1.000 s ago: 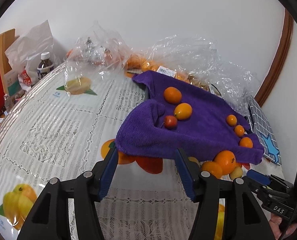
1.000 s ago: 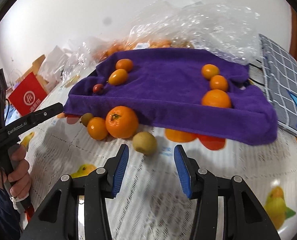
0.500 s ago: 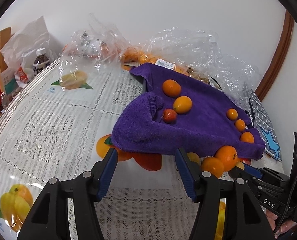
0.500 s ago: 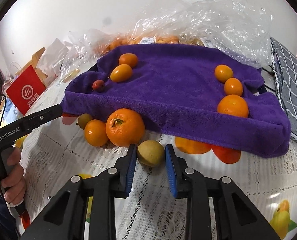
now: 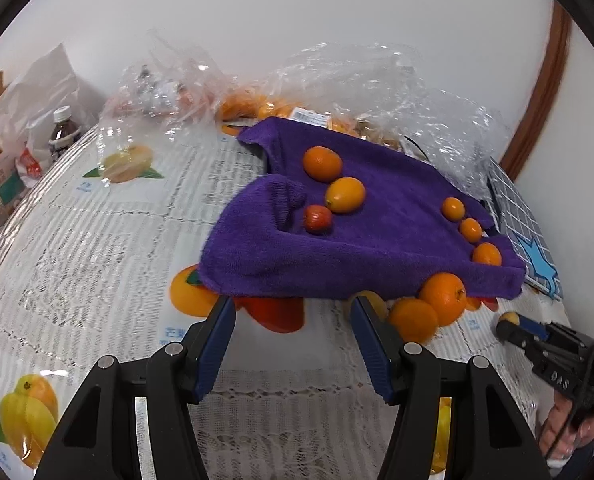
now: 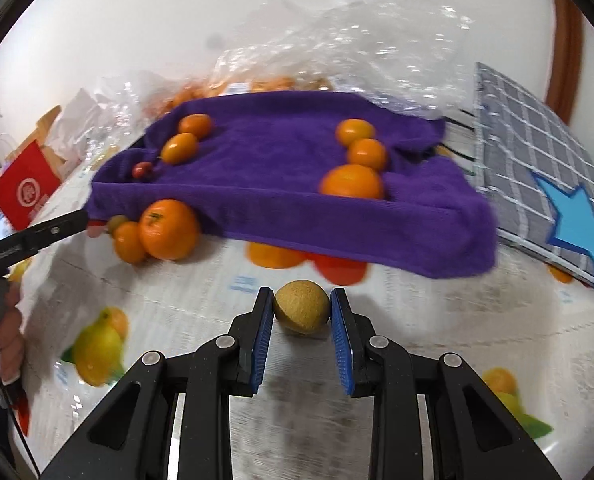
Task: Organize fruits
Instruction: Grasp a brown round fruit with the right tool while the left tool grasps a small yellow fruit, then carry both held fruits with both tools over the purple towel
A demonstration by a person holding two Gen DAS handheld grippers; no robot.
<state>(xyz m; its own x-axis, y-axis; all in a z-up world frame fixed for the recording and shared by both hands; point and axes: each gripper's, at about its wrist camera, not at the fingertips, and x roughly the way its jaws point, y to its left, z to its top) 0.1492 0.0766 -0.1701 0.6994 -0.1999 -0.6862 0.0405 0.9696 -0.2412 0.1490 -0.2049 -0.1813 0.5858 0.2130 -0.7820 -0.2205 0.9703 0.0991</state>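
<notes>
Since the earlier frames, the right gripper [image 6: 301, 312] had been brought forward to the small round yellow-brown fruit [image 6: 301, 307], closed around it, and drawn away from the pile of oranges; the fruit was now clamped between its blue pads, in front of the purple terry towel [image 6: 281, 184], above the white lace-patterned tablecloth printed with fruit pictures [image 6: 217, 280]. Whether the fruit was lifted clear of the cloth could not be told.

The left gripper [image 5: 291, 344] was held with its jaws parted and nothing between them, just before the towel's near edge.

On the towel, three fruits were lined up at the left: a round orange [image 5: 322, 163], an oval yellow-orange fruit [image 5: 345, 195] and a small red fruit [image 5: 317, 219]. Three orange fruits were lined up at the right [image 5: 471, 230]. Beside the towel's front edge, a large orange with a green stem [image 6: 168, 229] was seen touching a smaller orange [image 6: 128, 241].

Crumpled clear plastic bags [image 5: 377, 80] were heaped behind the towel, and a grey checked cloth with a blue star [image 6: 545, 184] was laid to its right.
</notes>
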